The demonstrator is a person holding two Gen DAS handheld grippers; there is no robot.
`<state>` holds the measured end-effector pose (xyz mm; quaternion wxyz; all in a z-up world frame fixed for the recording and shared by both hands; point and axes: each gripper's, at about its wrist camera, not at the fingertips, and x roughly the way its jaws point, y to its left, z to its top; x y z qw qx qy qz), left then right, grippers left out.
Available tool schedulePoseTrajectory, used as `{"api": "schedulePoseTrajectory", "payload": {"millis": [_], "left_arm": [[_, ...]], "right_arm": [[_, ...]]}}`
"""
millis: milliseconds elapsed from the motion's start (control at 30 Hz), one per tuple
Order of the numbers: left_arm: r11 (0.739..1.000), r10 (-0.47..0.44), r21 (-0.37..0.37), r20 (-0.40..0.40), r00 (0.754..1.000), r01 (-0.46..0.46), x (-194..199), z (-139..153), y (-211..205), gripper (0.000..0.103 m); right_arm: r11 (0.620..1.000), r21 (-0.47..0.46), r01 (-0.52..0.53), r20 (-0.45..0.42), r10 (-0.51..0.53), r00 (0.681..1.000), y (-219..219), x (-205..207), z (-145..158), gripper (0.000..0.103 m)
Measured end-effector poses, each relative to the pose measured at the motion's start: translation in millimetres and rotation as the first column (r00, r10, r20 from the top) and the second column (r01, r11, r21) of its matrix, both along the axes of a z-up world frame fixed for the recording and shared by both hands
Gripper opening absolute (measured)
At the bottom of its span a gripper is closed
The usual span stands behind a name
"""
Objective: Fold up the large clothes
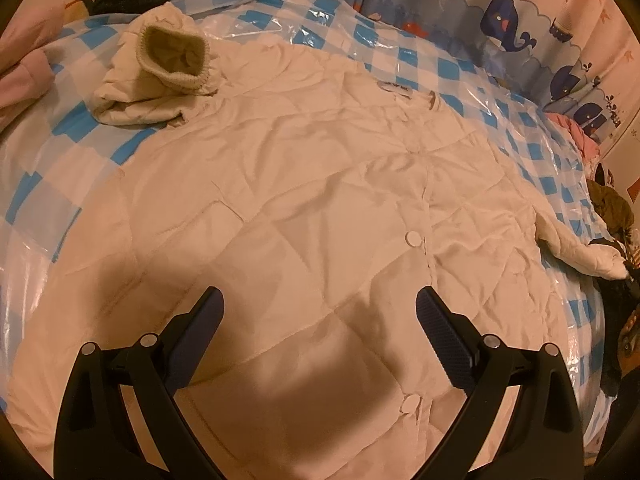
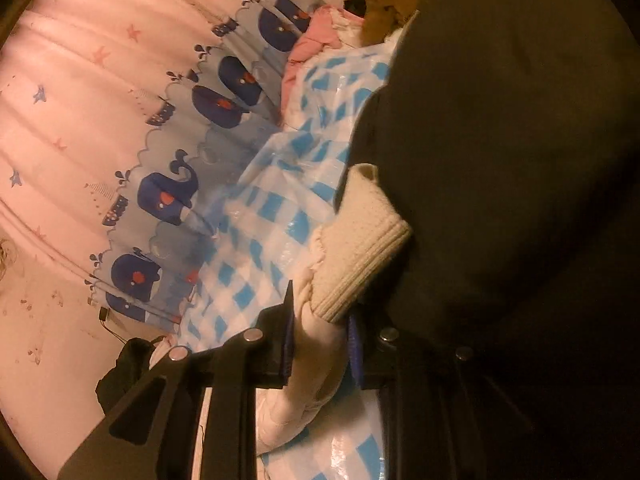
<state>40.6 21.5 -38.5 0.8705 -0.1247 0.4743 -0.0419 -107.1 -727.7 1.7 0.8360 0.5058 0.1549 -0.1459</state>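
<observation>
A large cream quilted jacket (image 1: 304, 200) lies spread flat, front up, on a blue-and-white checked plastic sheet (image 1: 452, 68). Its left sleeve (image 1: 160, 76) is bunched at the far left with the knit cuff open toward me. My left gripper (image 1: 320, 304) is open and empty, hovering over the jacket's lower front near the snap buttons. In the right wrist view, my right gripper (image 2: 320, 320) is shut on the jacket's other sleeve (image 2: 316, 360) just behind its ribbed knit cuff (image 2: 360, 248), held up off the sheet (image 2: 256, 248).
A whale-print curtain (image 1: 520, 28) hangs behind the bed, also in the right wrist view (image 2: 168, 200). Pink clothes (image 1: 24, 76) lie far left and dark clothes (image 1: 612, 204) at the right edge. A dark garment (image 2: 500, 160) fills the right of the right wrist view.
</observation>
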Motion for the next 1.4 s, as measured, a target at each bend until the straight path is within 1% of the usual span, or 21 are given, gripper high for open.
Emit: {"api": "schedulePoseTrajectory", "payload": {"millis": [67,100,167,233,267,300,333,400,467,533,567,633,767,800,967,1000,1067,1167,1233,1333,1400], "left_arm": [[1.000,0.011,0.011,0.012,1.000,-0.012,0,3,5,0.093],[0.999,0.020,0.024,0.018,1.000,-0.021,1,5,7,0.093],[0.998,0.015,0.057,0.017,1.000,-0.016,4,6,10,0.093],[0.996,-0.005,0.095,0.018,1.000,0.003,6,9,12,0.093],[0.993,-0.006,0.119,0.029,1.000,0.003,6,12,15,0.093],[0.991,0.002,0.136,0.041,0.999,-0.007,5,15,21,0.093],[0.990,0.010,0.137,0.049,0.999,-0.017,3,16,25,0.093],[0.993,0.042,0.104,0.044,0.998,-0.047,0,16,38,0.093],[0.997,0.043,0.060,0.018,0.999,-0.044,1,13,47,0.093],[0.998,0.041,0.047,0.022,0.999,-0.042,0,16,53,0.093],[0.998,0.045,0.042,0.028,0.999,-0.046,0,17,56,0.093],[0.998,0.054,0.012,0.038,0.998,-0.054,-3,22,64,0.093],[0.996,0.081,-0.034,0.047,0.996,-0.080,-7,29,80,0.093],[0.995,0.091,-0.041,0.049,0.995,-0.089,-7,30,85,0.093],[0.991,0.118,-0.074,0.042,0.992,-0.115,-9,32,103,0.093],[0.990,0.128,-0.066,0.044,0.991,-0.125,-9,32,106,0.093],[0.987,0.153,-0.064,0.041,0.987,-0.150,-9,31,114,0.093],[0.977,0.190,-0.098,0.018,0.982,-0.188,-8,27,126,0.093],[0.974,0.199,-0.113,0.014,0.980,-0.196,-7,26,129,0.093],[0.978,0.193,-0.086,0.028,0.981,-0.190,-8,28,127,0.093],[0.979,0.185,-0.088,0.031,0.982,-0.182,-9,30,127,0.093]], "right_arm": [[0.999,-0.048,-0.021,0.058,0.024,0.998,8,8,26,0.022],[0.996,-0.081,-0.033,0.101,0.041,0.994,13,14,45,0.022],[0.987,-0.152,-0.048,0.156,0.072,0.985,27,30,82,0.022],[0.979,-0.194,-0.065,0.176,0.100,0.979,41,52,109,0.022],[0.976,-0.204,-0.078,0.170,0.114,0.979,50,70,121,0.022],[0.974,-0.208,-0.091,0.167,0.127,0.978,59,86,128,0.022],[0.972,-0.212,-0.102,0.167,0.139,0.976,69,99,134,0.023],[0.962,-0.238,-0.138,0.174,0.182,0.968,101,132,148,0.023],[0.944,-0.273,-0.185,0.183,0.240,0.954,141,162,160,0.023],[0.909,-0.327,-0.259,0.180,0.329,0.927,195,198,173,0.023],[0.895,-0.343,-0.286,0.179,0.361,0.915,215,209,179,0.023],[0.857,-0.375,-0.353,0.184,0.442,0.878,268,237,187,0.023],[0.791,-0.400,-0.464,0.191,0.567,0.801,362,280,187,0.023],[0.778,-0.404,-0.481,0.188,0.585,0.789,379,286,186,0.023],[0.708,-0.393,-0.587,0.137,0.676,0.724,463,320,153,0.023],[0.696,-0.390,-0.603,0.120,0.687,0.716,475,325,146,0.023],[0.687,-0.369,-0.626,0.107,0.701,0.705,496,334,128,0.023],[0.682,-0.323,-0.656,0.100,0.713,0.694,524,345,100,0.023],[0.679,-0.271,-0.682,0.102,0.725,0.681,542,351,77,0.023],[0.667,-0.264,-0.697,0.100,0.738,0.668,548,346,66,0.023],[0.670,-0.274,-0.690,0.101,0.733,0.672,536,341,68,0.023]]}}
